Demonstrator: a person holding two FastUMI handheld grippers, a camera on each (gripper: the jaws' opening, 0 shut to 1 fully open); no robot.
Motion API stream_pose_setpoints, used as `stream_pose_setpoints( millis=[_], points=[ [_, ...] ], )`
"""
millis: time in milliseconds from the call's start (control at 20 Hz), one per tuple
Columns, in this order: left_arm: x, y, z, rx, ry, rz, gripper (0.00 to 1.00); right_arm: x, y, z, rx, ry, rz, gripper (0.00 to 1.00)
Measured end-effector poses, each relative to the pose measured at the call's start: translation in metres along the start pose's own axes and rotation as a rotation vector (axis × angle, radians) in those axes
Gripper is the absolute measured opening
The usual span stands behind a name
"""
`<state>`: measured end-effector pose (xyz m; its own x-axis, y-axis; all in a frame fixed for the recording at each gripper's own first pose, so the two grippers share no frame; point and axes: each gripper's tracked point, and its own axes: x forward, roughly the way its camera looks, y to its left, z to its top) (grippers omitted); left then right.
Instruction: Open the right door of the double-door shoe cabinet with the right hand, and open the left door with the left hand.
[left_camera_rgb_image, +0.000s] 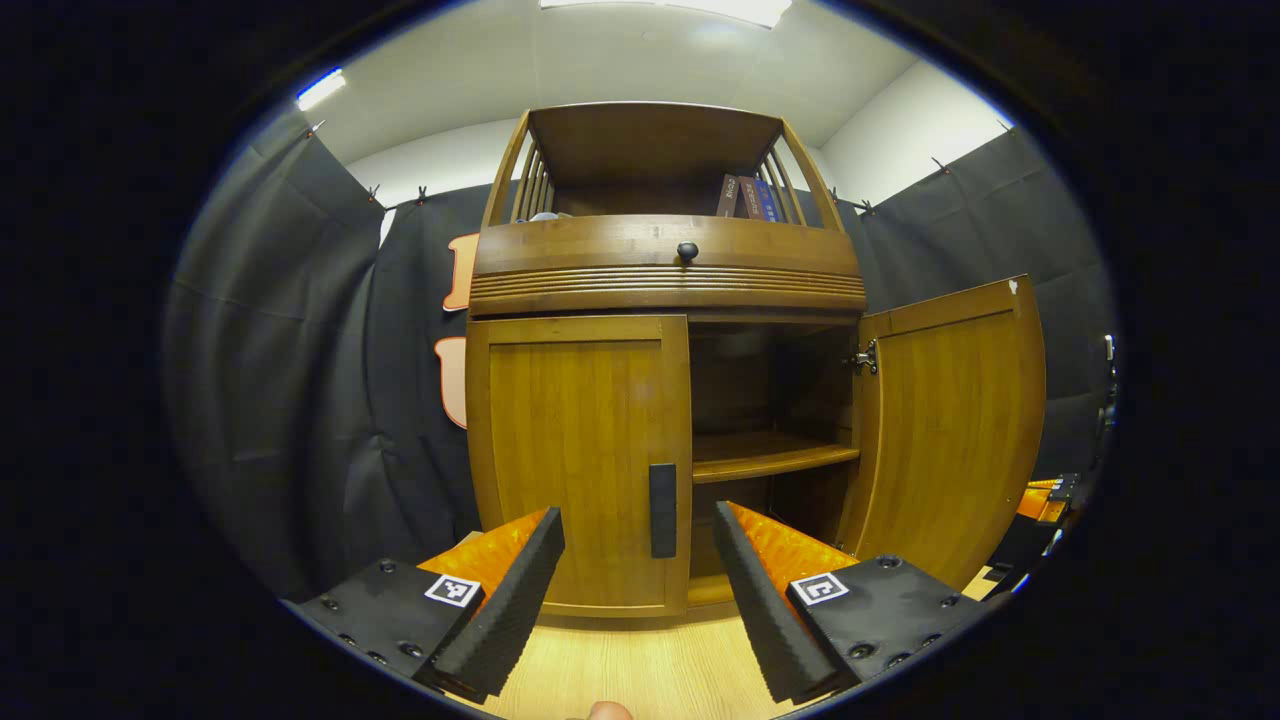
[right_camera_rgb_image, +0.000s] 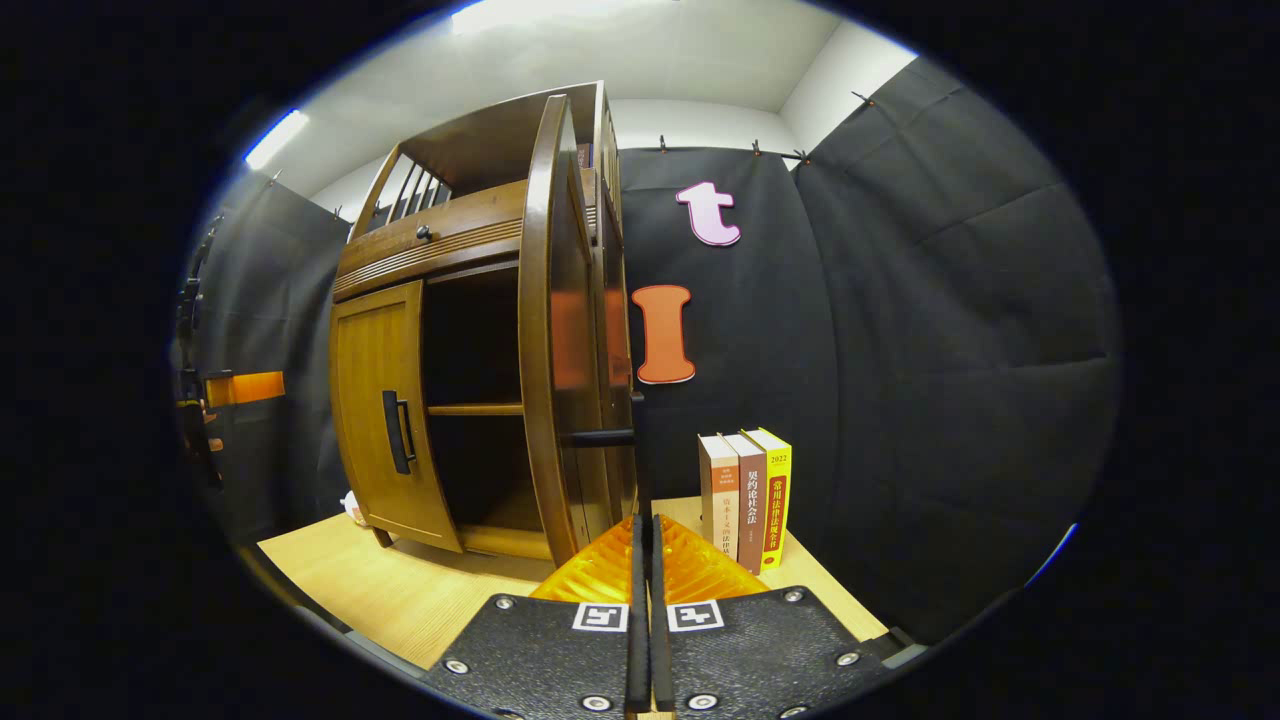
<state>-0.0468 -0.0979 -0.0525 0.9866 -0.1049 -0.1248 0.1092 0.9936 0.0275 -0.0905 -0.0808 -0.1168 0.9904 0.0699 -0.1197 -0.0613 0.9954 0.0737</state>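
The wooden shoe cabinet (left_camera_rgb_image: 665, 270) stands on a light table. Its left door (left_camera_rgb_image: 575, 460) is closed and carries a dark vertical handle (left_camera_rgb_image: 662, 510). The right door (left_camera_rgb_image: 950, 430) is swung wide open, baring an inner shelf (left_camera_rgb_image: 770, 455). My left gripper (left_camera_rgb_image: 637, 512) is open, level with that handle and a little short of it, its fingers apart from the door. In the right gripper view the open right door (right_camera_rgb_image: 545, 330) shows edge-on with its handle (right_camera_rgb_image: 600, 437) sticking out. My right gripper (right_camera_rgb_image: 645, 525) is shut with nothing between its fingers, just below and in front of that door's edge.
Three upright books (right_camera_rgb_image: 745, 500) stand on the table (right_camera_rgb_image: 400, 590) right of the open door. More books (left_camera_rgb_image: 745, 197) sit on the cabinet's top shelf, above a drawer with a round knob (left_camera_rgb_image: 687, 250). Black cloth walls close in the sides and back.
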Motion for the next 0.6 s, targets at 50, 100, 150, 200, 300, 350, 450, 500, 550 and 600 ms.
stream_pose_setpoints(
  millis=[50,100,150,200,300,350,450,500,550,600],
  points=[
    [0.004,-0.002,-0.003,-0.001,0.003,-0.005,0.93,-0.005,-0.004,0.0,0.0,0.002,-0.015,0.0],
    [0.01,-0.003,-0.005,-0.003,0.006,-0.008,0.93,-0.009,-0.009,0.003,-0.009,-0.008,-0.036,0.05],
    [0.015,-0.005,-0.008,-0.007,0.01,-0.012,0.94,-0.013,-0.016,0.007,-0.025,-0.026,-0.06,0.0],
    [0.021,-0.007,-0.011,-0.01,0.013,-0.016,0.94,-0.02,-0.023,0.011,-0.045,-0.036,-0.087,0.06],
    [0.033,-0.009,-0.019,-0.025,0.023,-0.023,0.94,-0.023,-0.03,0.013,-0.075,-0.046,-0.117,0.03],
    [0.04,-0.012,-0.023,-0.03,0.03,-0.031,0.93,-0.026,-0.033,0.016,-0.077,-0.05,-0.13,0.04],
    [0.054,-0.013,-0.032,-0.026,0.039,-0.033,0.93,-0.03,-0.043,0.017,-0.071,-0.053,-0.164,0.22],
    [0.061,-0.015,-0.037,-0.018,0.04,-0.038,0.93,-0.03,-0.046,0.018,-0.065,-0.053,-0.172,0.26],
    [0.068,-0.017,-0.04,-0.01,0.041,-0.042,0.93,-0.03,-0.048,0.016,-0.059,-0.05,-0.177,0.27],
    [0.077,-0.019,-0.044,-0.002,0.049,-0.039,0.93,-0.031,-0.05,0.014,-0.053,-0.045,-0.184,0.31]
  ],
)
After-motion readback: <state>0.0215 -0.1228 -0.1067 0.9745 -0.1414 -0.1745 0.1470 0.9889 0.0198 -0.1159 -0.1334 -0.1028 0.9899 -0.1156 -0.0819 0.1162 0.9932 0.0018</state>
